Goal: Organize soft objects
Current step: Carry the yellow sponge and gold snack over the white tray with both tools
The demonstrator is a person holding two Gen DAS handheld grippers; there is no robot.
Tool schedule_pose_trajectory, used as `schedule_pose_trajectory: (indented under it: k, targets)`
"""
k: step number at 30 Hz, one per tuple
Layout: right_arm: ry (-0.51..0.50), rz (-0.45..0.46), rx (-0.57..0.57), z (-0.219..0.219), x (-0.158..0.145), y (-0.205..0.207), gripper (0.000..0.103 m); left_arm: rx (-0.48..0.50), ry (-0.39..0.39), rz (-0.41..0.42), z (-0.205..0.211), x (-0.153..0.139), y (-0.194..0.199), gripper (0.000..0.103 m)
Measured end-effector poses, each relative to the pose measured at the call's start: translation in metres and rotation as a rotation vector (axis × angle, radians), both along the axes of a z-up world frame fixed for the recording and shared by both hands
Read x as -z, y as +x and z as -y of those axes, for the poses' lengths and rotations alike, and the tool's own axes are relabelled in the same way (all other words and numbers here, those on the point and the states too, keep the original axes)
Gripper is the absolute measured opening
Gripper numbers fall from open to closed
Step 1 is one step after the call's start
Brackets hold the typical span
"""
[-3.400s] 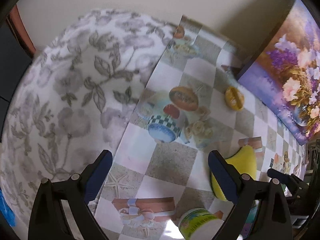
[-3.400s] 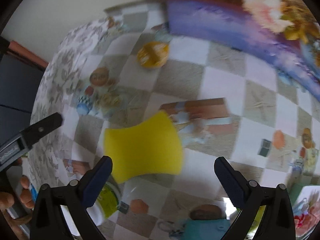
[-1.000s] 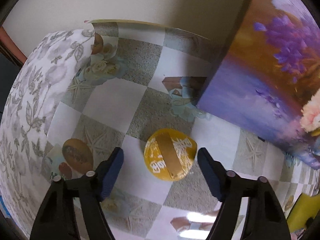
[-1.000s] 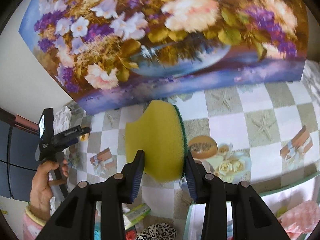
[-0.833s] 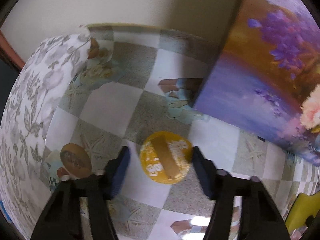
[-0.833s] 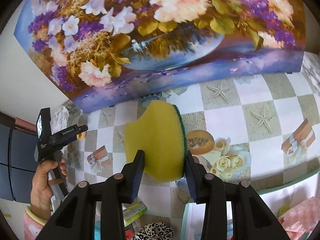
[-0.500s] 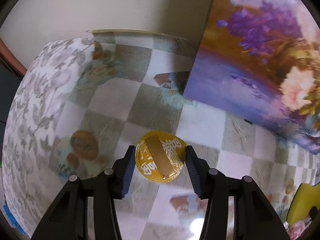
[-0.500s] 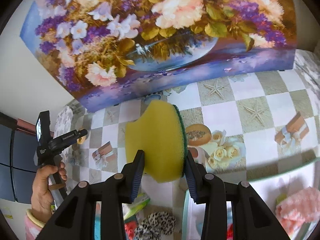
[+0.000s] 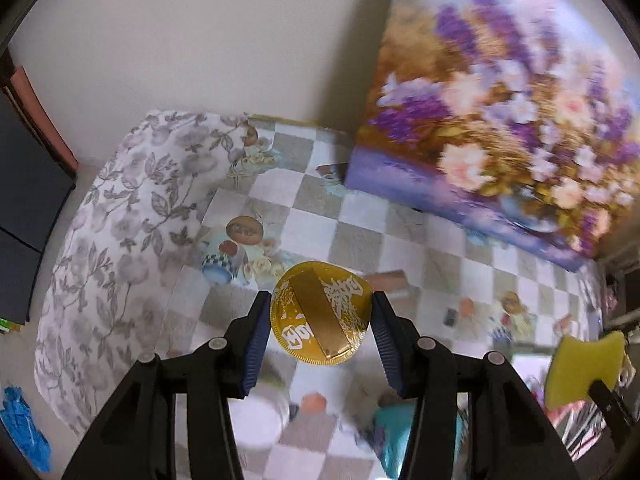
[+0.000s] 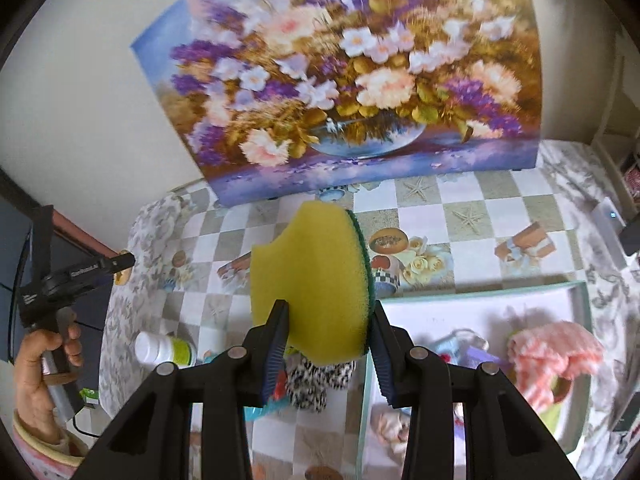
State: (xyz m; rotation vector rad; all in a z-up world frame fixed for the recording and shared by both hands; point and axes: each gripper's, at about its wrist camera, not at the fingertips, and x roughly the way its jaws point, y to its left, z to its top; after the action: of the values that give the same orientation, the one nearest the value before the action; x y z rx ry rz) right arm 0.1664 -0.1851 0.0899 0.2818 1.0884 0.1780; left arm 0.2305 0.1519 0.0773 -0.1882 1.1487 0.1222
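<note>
The yellow sponge [image 10: 316,280] is pinched upright in the right tool [image 10: 328,344]; the white tray [image 10: 576,292] lies just below-right. The gold disc [image 9: 320,316] is pinched in the left tool [image 9: 318,344].

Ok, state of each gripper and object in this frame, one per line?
left gripper: shut on the gold disc
gold disc: held clear of the table
right gripper: shut on the yellow sponge
yellow sponge: held on edge, green side right
white bottle: lying on its side
tray: holds soft items, pink cloth inside
</note>
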Motion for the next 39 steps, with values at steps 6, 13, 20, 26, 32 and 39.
schedule_pose_trajectory:
  k: [6,13,20,26,32,39]
  targets:
    - [-0.056,0.063,0.021,0.010,-0.018,-0.053,0.042,0.026,-0.076,0.098,0.026,-0.028,-0.070,0.051]
    - [-0.061,0.087,0.098,0.036,-0.010,-0.113,0.042,0.110,-0.119,0.136,0.088,-0.030,-0.130,0.051]
    - [-0.073,0.069,0.186,0.060,0.011,-0.151,0.042,0.233,-0.124,0.156,0.167,-0.016,-0.177,0.051]
    - [-0.108,0.035,0.223,0.085,0.032,-0.167,0.043,0.299,-0.135,0.096,0.220,0.021,-0.189,0.051]
    - [-0.126,-0.045,0.260,0.111,0.061,-0.163,0.043,0.296,-0.149,0.025,0.255,0.058,-0.182,0.051]
    - [-0.089,-0.154,0.302,0.137,0.099,-0.157,0.044,0.328,-0.165,-0.019,0.295,0.094,-0.177,0.051]
